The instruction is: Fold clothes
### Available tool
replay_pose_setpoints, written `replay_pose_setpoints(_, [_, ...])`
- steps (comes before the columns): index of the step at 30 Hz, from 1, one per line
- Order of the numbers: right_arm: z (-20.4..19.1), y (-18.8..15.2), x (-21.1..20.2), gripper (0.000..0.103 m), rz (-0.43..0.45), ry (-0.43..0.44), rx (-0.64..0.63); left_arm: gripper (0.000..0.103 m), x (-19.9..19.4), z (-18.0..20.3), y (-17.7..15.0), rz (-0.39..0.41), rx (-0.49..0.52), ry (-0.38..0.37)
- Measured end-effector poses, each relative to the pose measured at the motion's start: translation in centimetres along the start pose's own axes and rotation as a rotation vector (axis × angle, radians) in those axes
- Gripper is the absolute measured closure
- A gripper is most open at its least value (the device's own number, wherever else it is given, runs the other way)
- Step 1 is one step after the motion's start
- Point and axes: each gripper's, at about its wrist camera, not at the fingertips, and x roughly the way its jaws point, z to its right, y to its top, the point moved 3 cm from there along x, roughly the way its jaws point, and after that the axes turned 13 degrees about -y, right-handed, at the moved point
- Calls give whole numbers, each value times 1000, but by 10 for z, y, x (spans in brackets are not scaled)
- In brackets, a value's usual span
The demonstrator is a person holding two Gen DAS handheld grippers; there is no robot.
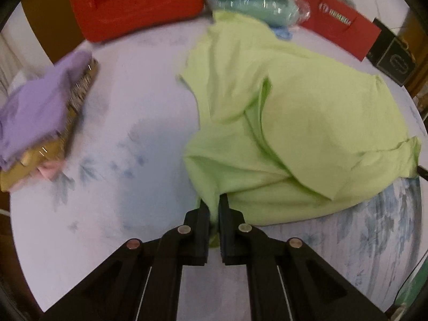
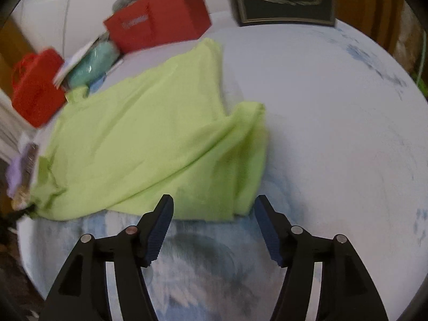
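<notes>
Red case (image 1: 133, 2), red paper bag (image 1: 337, 20) and black box (image 1: 393, 58) along the pale floral sheet's (image 1: 120, 139) far edge

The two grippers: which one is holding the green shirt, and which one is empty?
The left gripper holds the green shirt: its jaws are shut on a bunched edge of the cloth. The right gripper is empty, its jaws wide open just short of the shirt's near edge.

Both grippers are matte black linkages — angular arms with triangular cut-outs, joined at round silver pivot pins. The left gripper (image 1: 214, 208) carries plain black finger blocks. The right gripper (image 2: 214, 208) has dark blue ribbed pads (image 2: 159, 230) on its fingers' inner faces — a thin white line runs along each arm behind them.
</notes>
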Motion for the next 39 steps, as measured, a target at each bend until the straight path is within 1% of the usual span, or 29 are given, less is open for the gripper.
replay_pose_setpoints(1, [-2, 2, 1, 92, 9, -21, -9, 99, -9, -1, 4, 22, 11, 3])
replay_pose_setpoints(2, [-4, 5, 1, 98, 17, -42, -17, 99, -19, -2, 8, 44, 23, 5])
replay_pose_setpoints(4, [-8, 9, 2, 99, 35, -84, -34, 99, -41, -5, 10, 85, 50, 5])
replay_pose_setpoints(6, [-3, 7, -26, 99, 84, -66, -18, 99, -61, -8, 12, 121, 76, 3])
replay_pose_setpoints(8, [4, -2, -56, 99, 109, -34, -5, 99, -74, -12, 6, 123, 94, -9])
replay_pose_setpoints(9, [8, -12, -68, 100, 99, -26, -10, 99, -73, -16, -4, 107, 94, -13])
replay_pose_setpoints(11, [17, -39, -74, 100, 32, -16, -18, 99, -72, -23, -24, 67, 92, -24])
replay_pose_setpoints(13, [23, -67, -64, 100, -64, -28, -32, 99, -59, -35, -52, -22, 65, -44])
replay_pose_setpoints(14, [25, -83, -53, 99, -131, -43, -46, 96, -47, -41, -66, -90, 50, -58])
replay_pose_setpoints(15, [29, -93, -46, 99, -168, -62, -43, 95, -38, -45, -75, -135, 41, -58])
replay_pose_setpoints(17, [37, -112, -33, 96, -232, -100, -31, 94, -32, -50, -83, -184, 39, -52])
replay_pose_setpoints(18, [40, -115, -34, 85, -233, -113, -16, 92, -35, -51, -80, -177, 39, -54])
replay_pose_setpoints(19, [43, -115, -38, 78, -220, -123, -2, 86, -43, -51, -74, -148, 43, -59])
replay_pose_setpoints(20, [45, -114, -44, 77, -200, -125, 5, 73, -50, -50, -68, -120, 48, -63])
replay_pose_setpoints(21, [46, -111, -52, 73, -176, -124, 7, 64, -58, -50, -61, -91, 52, -68])
replay_pose_setpoints(22, [46, -107, -58, 67, -153, -123, 9, 50, -66, -49, -53, -56, 60, -71])
replay_pose_setpoints(23, [46, -103, -63, 64, -131, -122, 11, 46, -73, -47, -43, -16, 71, -75])
replay_pose_setpoints(24, [45, -99, -69, 61, -108, -120, 13, 46, -76, -46, -35, 1, 76, -85])
replay_pose_setpoints(25, [44, -96, -73, 61, -94, -113, 16, 46, -77, -44, -28, 13, 81, -92])
replay_pose_setpoints(29, [31, -84, -74, 61, -61, -79, 9, 46, -56, -38, -11, -5, 109, -100])
replay_pose_setpoints(32, [27, -85, -69, 61, -75, -70, 6, 46, -27, -32, -4, -60, 138, -95])
replay_pose_setpoints(34, [25, -86, -66, 61, -85, -65, 5, 46, -12, -32, -4, -93, 131, -85])
replay_pose_setpoints(39, [21, -90, -59, 60, -110, -56, 4, 46, 0, -35, -15, -150, 79, -120])
